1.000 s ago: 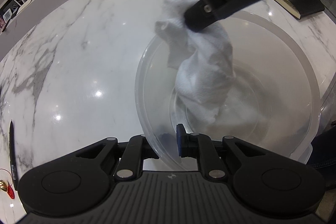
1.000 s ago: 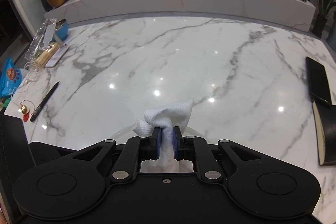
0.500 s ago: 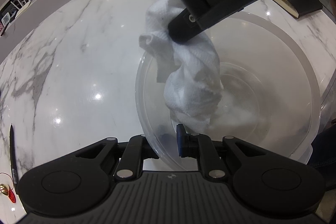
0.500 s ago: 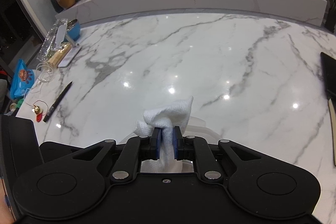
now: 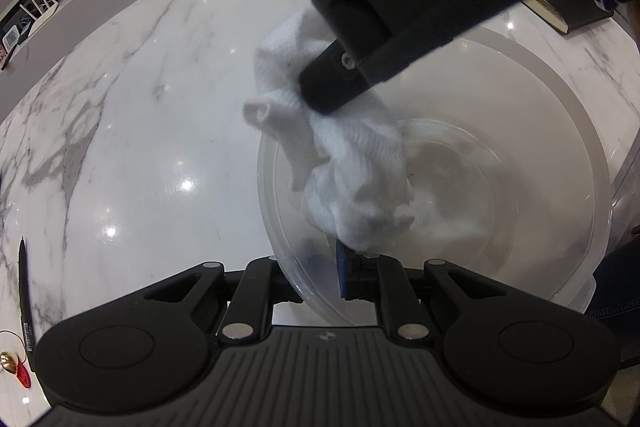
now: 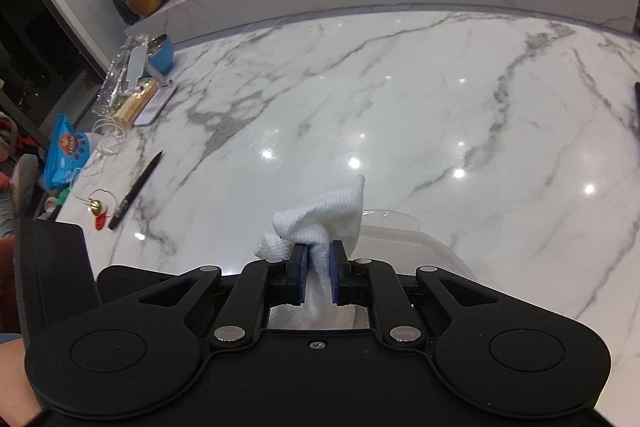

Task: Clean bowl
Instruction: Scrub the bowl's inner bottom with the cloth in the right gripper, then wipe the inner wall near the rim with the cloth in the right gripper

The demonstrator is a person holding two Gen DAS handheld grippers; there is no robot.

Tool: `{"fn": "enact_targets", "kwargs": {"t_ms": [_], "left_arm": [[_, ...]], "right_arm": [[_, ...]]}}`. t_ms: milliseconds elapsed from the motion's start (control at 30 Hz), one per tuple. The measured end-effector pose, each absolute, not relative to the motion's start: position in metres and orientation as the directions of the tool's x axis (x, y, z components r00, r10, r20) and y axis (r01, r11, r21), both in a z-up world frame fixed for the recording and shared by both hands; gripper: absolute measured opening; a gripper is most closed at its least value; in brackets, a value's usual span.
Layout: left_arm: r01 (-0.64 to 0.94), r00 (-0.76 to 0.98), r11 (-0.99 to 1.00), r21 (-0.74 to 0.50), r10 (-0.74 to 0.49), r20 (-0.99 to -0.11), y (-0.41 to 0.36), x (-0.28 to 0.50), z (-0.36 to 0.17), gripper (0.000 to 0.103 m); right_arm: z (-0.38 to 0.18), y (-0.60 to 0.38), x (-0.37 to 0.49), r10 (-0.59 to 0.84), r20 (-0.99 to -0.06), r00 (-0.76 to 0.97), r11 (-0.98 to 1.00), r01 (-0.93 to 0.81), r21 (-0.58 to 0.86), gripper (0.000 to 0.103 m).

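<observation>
Both grippers grip: left fingers [image 5: 320, 277] pinch the bowl [image 5: 560, 99] rim, right fingers [image 6: 318, 277] clamp the cloth [image 6: 320, 215] inside.

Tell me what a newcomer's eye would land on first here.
The white cloth, pinched in the right gripper, dangling into the clear bowl at centre. Next, the left gripper clamped on the bowl's near rim. Around them spreads the glossy marble table.

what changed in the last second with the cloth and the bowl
The right gripper, still shut on the white waffle-weave cloth, swept it leftward toward the near-left wall of the clear plastic bowl. The left gripper stayed clamped on the bowl's near rim; the bowl did not move.
</observation>
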State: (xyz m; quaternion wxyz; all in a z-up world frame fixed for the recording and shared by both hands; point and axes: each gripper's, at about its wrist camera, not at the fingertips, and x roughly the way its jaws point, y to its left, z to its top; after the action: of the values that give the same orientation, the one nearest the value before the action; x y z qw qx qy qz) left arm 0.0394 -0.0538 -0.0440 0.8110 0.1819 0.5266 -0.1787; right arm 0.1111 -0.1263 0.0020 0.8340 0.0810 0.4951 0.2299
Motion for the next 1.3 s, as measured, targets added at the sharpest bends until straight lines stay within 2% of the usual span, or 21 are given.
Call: {"fn": "enact_targets", "kwargs": {"t_ms": [333, 633, 1300], "left_arm": [[0.481, 0.384, 0.870, 0.111, -0.095, -0.919, -0.063, 0.030, -0.039, 0.012], [0.484, 0.381, 0.868, 0.110, -0.097, -0.919, -0.049, 0.053, -0.047, 0.012], [0.494, 0.382, 0.862, 0.115, -0.097, -0.919, -0.047, 0.049, -0.049, 0.012]], "right_arm": [[0.006, -0.128, 0.105, 0.369, -0.810, 0.456, 0.923, -0.280, 0.263, 0.010], [0.010, -0.130, 0.099, 0.273, -0.821, 0.501, 0.954, -0.252, 0.163, 0.010], [0.011, -0.149, 0.086, 0.147, -0.832, 0.535, 0.982, -0.182, 0.056, 0.010]]}}
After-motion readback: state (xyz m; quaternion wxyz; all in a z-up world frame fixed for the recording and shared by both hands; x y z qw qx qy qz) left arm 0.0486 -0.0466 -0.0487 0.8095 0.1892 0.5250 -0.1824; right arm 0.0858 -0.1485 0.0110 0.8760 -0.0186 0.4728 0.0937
